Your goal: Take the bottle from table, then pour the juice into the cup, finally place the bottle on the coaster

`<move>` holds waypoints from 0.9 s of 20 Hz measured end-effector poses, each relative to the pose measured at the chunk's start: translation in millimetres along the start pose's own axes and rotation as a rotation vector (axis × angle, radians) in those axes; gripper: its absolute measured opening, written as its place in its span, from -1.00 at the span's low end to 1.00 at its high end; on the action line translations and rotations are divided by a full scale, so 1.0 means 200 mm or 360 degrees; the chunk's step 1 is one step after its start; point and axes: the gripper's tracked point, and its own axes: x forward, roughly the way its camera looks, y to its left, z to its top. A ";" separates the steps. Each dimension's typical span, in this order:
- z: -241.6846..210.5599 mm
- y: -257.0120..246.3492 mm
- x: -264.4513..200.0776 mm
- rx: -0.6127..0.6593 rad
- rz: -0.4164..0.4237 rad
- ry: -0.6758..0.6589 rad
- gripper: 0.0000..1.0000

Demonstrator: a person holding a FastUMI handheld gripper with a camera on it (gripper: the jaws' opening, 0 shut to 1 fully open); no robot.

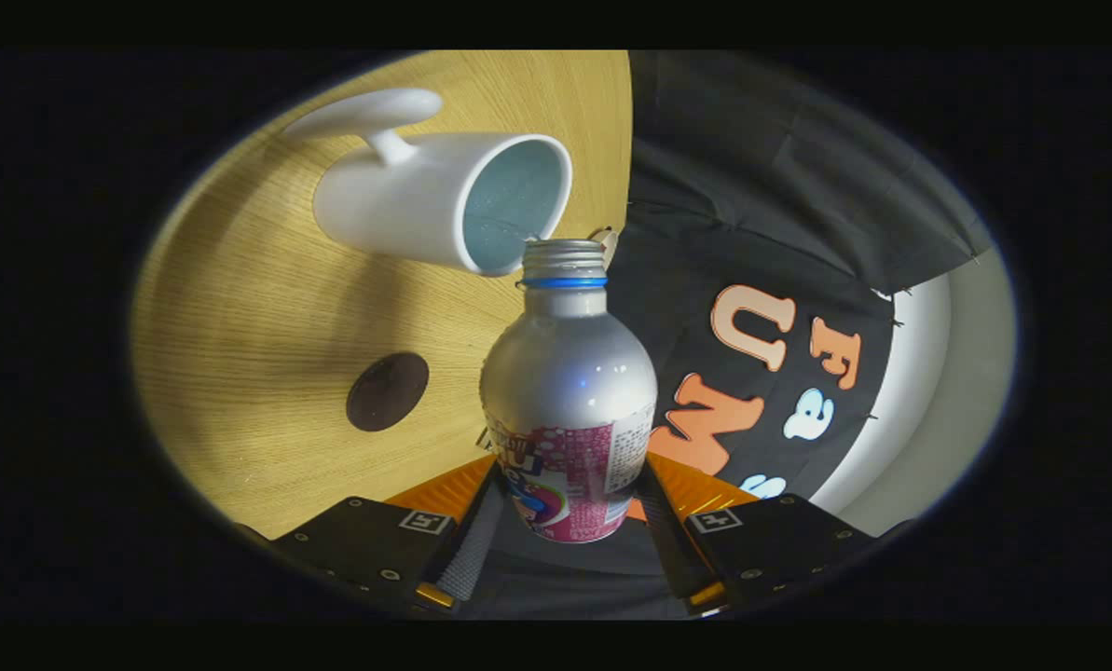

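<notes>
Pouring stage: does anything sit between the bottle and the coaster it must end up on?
Nothing visible does. The gripper fingers clamp the silver aluminium bottle, its mouth at the white ceramic cup. Bare wooden table separates it from the dark round coaster; the cup stands well aside.

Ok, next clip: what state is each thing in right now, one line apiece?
Bottle: uncapped, held between the fingers, tipped with its mouth at the cup's rim.
Cup: standing on the table, opening toward the bottle's mouth; juice level cannot be told.
Coaster: bare on the table, apart from the cup.
Claw: shut on the bottle's lower body.
</notes>
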 end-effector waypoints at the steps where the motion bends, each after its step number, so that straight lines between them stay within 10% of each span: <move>1: 0.00 -0.01 0.00 -0.0006 0.0003 -0.0001 0.54; 18: 0.02 -0.03 0.00 -0.0106 0.0041 -0.0018 0.54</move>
